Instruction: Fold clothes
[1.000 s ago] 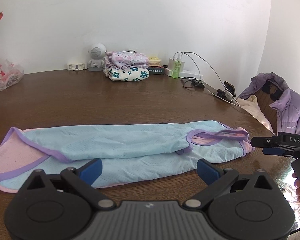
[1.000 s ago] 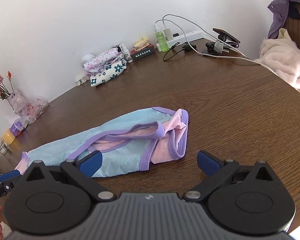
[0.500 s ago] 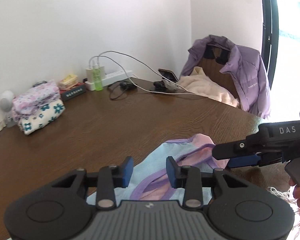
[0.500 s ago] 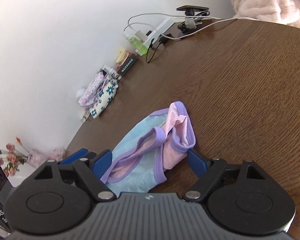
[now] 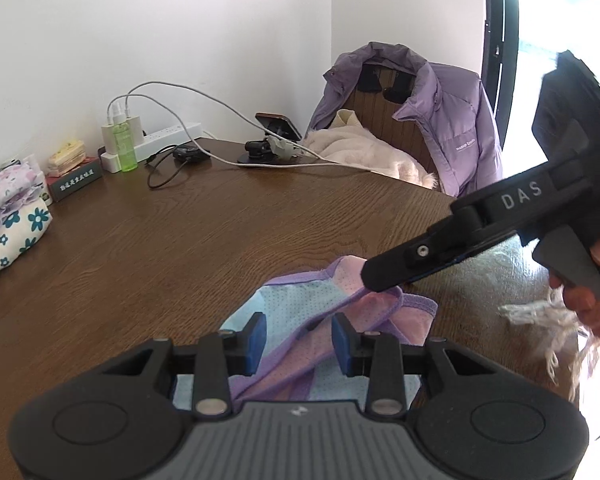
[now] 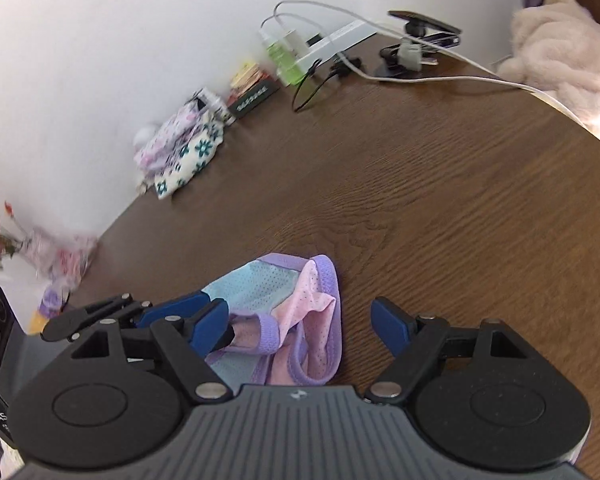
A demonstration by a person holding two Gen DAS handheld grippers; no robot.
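A dark wooden table (image 5: pixel 228 240) fills most of both views, set against a white wall. At its far right stands a chair draped with a purple jacket (image 5: pixel 440 120), and a fluffy cream blanket (image 5: pixel 364 152) spills from the seat onto the table's edge. The task's garment (image 5: pixel 300 304), a light blue mesh top with pink lining and purple trim, lies on the near part of the table with its shoulder end bunched toward the person. The left gripper (image 5: pixel 298 340) sits low over this end, its blue pads narrowed to a small gap with a purple-edged strap running between them; whether they press the fabric cannot be told. The right gripper (image 6: pixel 300 326) comes in from the right side, held by a hand (image 5: pixel 592 280) at its trigger, its jaws spread wide around the pink and purple folds, and in the left wrist view its tip touches the trim. In the right wrist view the left gripper's fingers reach in just beside the right gripper's left finger. Along the wall lie a stack of folded floral clothes (image 6: pixel 180 148), a white power strip (image 5: pixel 168 140) with cables, a phone on a stand (image 5: pixel 276 132), and a small green bottle (image 5: pixel 125 148).
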